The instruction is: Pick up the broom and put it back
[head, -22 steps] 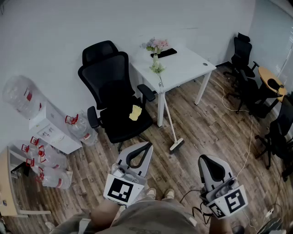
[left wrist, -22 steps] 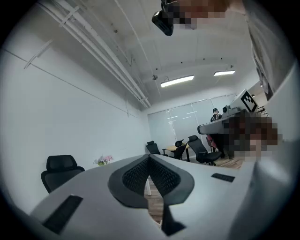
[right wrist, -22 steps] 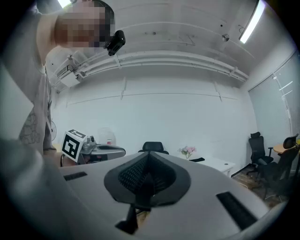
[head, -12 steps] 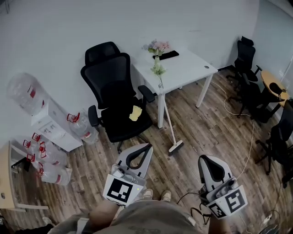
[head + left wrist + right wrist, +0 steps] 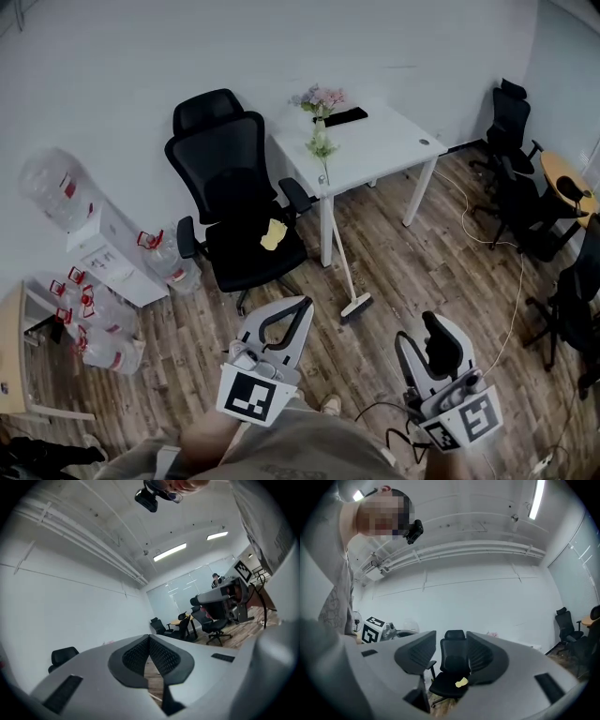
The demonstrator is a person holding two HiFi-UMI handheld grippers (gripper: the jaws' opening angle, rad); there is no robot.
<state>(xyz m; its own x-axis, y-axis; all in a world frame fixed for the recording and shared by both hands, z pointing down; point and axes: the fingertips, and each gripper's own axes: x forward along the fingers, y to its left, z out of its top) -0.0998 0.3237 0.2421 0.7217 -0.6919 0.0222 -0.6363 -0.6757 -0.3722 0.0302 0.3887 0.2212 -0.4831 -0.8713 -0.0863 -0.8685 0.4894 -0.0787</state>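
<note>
Leaning on the front edge of the white desk, the broom stands tilted. Its handle top is by the desk's near corner and its head rests on the wooden floor, near a desk leg. A vase of flowers and a flat black object sit on the desk. Just left of it stands a black office chair with a small yellow thing on its seat. Further left, water bottles are clustered on the floor by the wall.

Both grippers are held low in front of the person, well apart from the broom. The left gripper has its pads pressed together at the tips, with nothing between them. The right gripper has its jaws spread and empty. In the right gripper view the office chair shows through the gap.
</note>
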